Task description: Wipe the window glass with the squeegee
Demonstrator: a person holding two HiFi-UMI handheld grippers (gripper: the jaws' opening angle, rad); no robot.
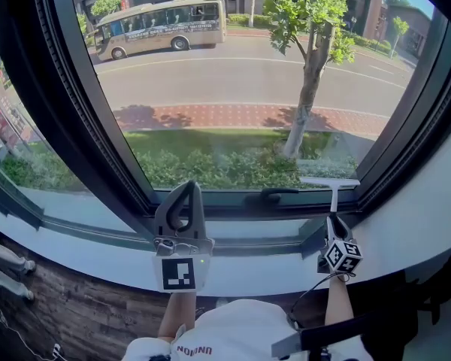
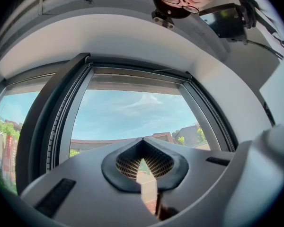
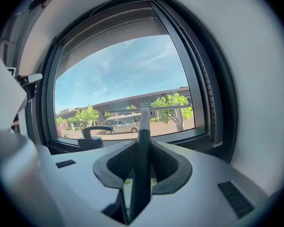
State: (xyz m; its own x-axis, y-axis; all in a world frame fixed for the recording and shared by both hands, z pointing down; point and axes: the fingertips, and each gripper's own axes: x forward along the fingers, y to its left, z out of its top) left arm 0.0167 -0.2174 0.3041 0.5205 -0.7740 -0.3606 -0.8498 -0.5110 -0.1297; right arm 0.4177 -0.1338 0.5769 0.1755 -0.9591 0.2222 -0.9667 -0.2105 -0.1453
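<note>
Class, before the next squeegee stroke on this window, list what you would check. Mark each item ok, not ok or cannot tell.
1. Squeegee clamped by its handle in the right hand-held gripper: ok.
2. Blade roughly level, low near the bottom frame: ok.
3. Blade pressed against the window glass: cannot tell.
4. Left hand-held gripper shut, empty, well away from the blade: ok.
5. Window handle, just left of the blade, out of the way of a sideways stroke: cannot tell.

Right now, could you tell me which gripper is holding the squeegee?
The right gripper: its jaws clamp the squeegee by its handle, while the left gripper is shut on nothing.
</note>
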